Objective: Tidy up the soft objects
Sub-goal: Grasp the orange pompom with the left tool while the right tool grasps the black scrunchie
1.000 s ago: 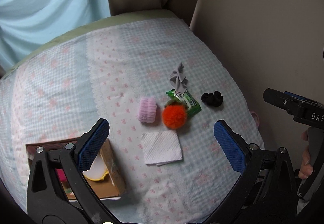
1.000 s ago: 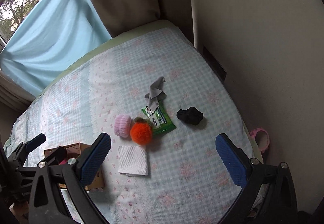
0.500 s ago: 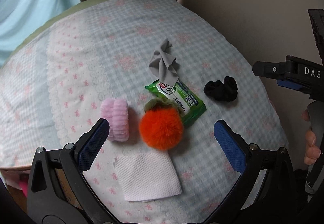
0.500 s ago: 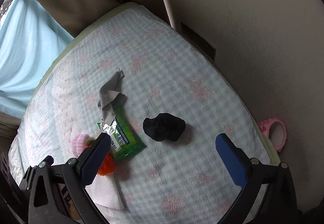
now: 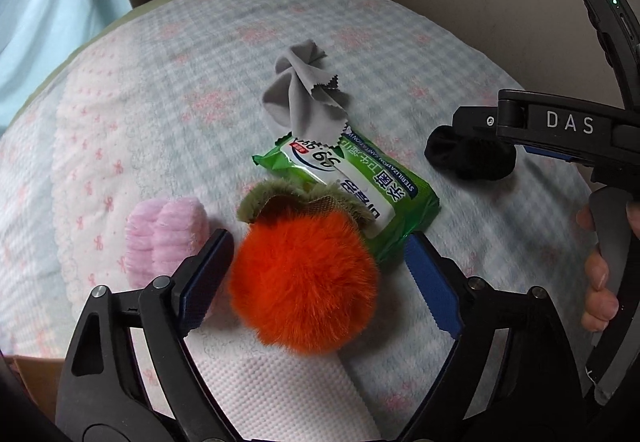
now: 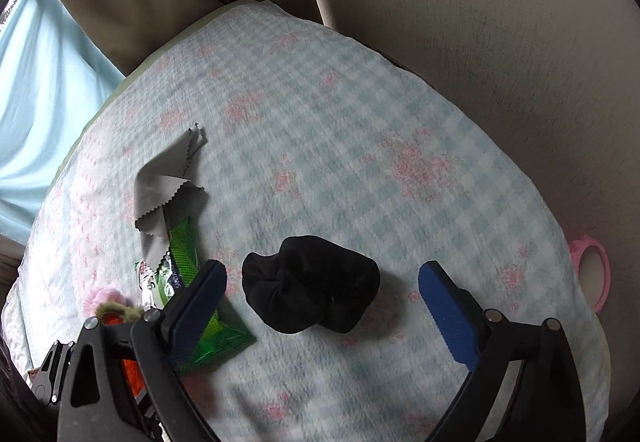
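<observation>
My left gripper (image 5: 320, 270) sits low over the checked bedcover (image 5: 168, 90), its jaws just now narrowing around the orange pom-pom (image 5: 304, 286); the left pad looks right against the fur, while a sliver of cover shows before the right pad, so I don't count it as gripped. The pom-pom lies partly on a white paper napkin (image 5: 276, 398) and against the green wipes pack (image 5: 352, 178), with a pink scrunchie (image 5: 168, 238) just beside it and a grey cloth (image 5: 300, 98) draped over the pack's far end. My right gripper (image 6: 322, 294) hangs over the black scrunchie (image 6: 310, 290), jaws wide but just now closing a little, both pads clear of the fabric. A hand (image 5: 600, 266) holds the right gripper's handle. A pink ring (image 6: 592, 274) sits off the bed's edge by the wall.
</observation>
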Motion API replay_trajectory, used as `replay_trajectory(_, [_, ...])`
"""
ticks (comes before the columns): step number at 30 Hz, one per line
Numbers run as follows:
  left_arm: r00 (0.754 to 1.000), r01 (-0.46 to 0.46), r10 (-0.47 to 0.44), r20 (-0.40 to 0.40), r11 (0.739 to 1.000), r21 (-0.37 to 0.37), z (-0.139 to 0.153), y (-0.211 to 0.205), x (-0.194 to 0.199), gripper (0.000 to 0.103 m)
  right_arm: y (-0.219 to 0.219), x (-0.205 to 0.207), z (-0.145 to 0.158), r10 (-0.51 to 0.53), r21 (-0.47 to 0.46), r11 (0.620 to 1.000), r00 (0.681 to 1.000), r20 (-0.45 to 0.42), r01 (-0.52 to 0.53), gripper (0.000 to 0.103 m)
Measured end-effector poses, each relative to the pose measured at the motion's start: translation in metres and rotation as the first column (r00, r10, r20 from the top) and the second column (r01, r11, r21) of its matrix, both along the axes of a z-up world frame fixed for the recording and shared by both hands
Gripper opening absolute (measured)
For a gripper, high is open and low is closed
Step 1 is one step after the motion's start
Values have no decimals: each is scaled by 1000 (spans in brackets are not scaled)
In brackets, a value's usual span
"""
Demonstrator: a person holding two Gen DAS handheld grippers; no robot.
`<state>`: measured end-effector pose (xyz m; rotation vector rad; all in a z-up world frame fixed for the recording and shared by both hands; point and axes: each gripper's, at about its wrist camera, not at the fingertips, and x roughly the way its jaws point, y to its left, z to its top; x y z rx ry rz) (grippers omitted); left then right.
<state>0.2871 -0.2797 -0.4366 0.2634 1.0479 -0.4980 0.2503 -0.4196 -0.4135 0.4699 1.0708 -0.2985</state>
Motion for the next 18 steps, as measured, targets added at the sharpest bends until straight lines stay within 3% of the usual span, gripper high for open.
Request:
replay_trajectory(6, [999,-30,29,-39,999,-33,-10,13,2,74,3,3,-17,-8,15,1000,1000,1,8,76])
replay_trajectory(13, [996,-19,10,-90,995,-98,-12,16,4,48,9,8,-19,-13,-21,1000,1000,17,13,58])
replay_trajectory(18, [994,-11,0,-107,995,-101,-14,16,1,36,12,10,-22,3,-25,1000,1000,11,-3,34])
